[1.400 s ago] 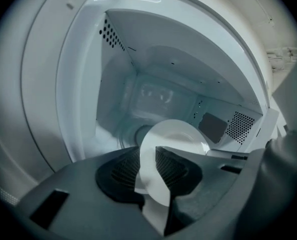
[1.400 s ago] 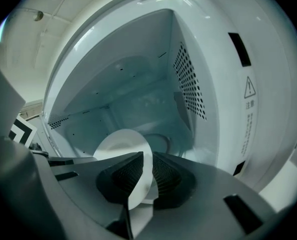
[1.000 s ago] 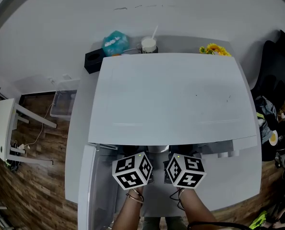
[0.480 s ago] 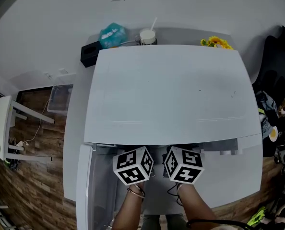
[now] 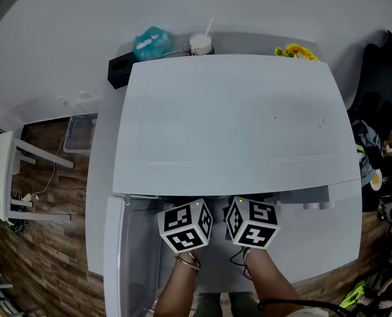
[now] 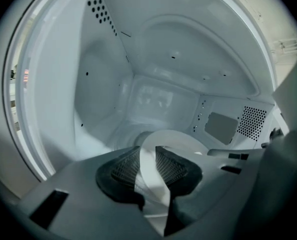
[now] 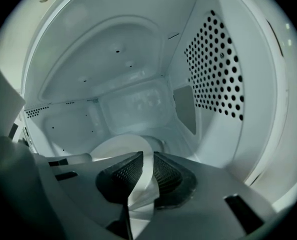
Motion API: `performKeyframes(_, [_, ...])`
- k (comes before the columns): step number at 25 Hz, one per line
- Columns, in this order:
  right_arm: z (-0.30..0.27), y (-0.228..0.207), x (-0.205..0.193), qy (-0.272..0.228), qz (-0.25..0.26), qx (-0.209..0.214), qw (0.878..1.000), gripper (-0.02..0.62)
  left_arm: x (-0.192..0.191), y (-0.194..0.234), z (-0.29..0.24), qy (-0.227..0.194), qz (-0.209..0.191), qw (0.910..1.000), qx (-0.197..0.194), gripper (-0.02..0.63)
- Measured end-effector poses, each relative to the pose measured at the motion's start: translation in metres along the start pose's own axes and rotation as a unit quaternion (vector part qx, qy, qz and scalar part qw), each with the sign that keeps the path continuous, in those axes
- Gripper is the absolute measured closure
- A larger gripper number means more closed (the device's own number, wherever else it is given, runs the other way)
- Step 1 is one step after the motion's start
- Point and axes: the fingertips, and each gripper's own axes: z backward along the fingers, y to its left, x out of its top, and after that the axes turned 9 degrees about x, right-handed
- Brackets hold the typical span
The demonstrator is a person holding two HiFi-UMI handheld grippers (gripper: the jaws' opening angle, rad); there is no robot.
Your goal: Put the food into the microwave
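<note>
A grey tabletop (image 5: 102, 170) carries a big white microwave (image 5: 235, 124) that fills most of the head view. Its door (image 5: 127, 256) is swung open to the person's left. Both hand-held tools reach in under the front edge of the oven, so only their marker cubes and the wrists behind them show from above. The two gripper views look into the white oven chamber (image 6: 153, 99), with its back wall and perforated side walls. Inside it is a white plate (image 6: 173, 139), held across the middle of the chamber from both sides. The left tongs (image 6: 147, 156) are clamped on one part of its rim, and the right tongs (image 7: 147, 166) are clamped on the rim opposite. The plate (image 7: 118, 146) sits low, near the oven floor, but neither view shows whether it is touching down. No food can be made out on the plate from these angles. I judge the job to be most of the way through: the door is open and the load is already inside the chamber. What looks left is to lower it fully, let go on both sides, draw the tools out and close the door. Behind the oven, near the wall, are a black box (image 5: 120, 71), a teal bag (image 5: 150, 43), a cup with a straw (image 5: 200, 43) and some yellow flowers (image 5: 296, 51).
</note>
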Motion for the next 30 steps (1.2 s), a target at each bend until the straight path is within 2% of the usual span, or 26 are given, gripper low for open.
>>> performKeyframes(15, [0.000,-0.001,-0.001,0.007,0.021,-0.018,1.000,0.525,0.000,0.002,0.000,-0.003,-0.001,1.0000,0.006,0.506])
performKeyframes(30, [0.009,0.007,-0.001,0.001,0.016,0.005,1.000,0.526,0.003,0.002,0.018,-0.013,-0.005,0.9999,0.006,0.506])
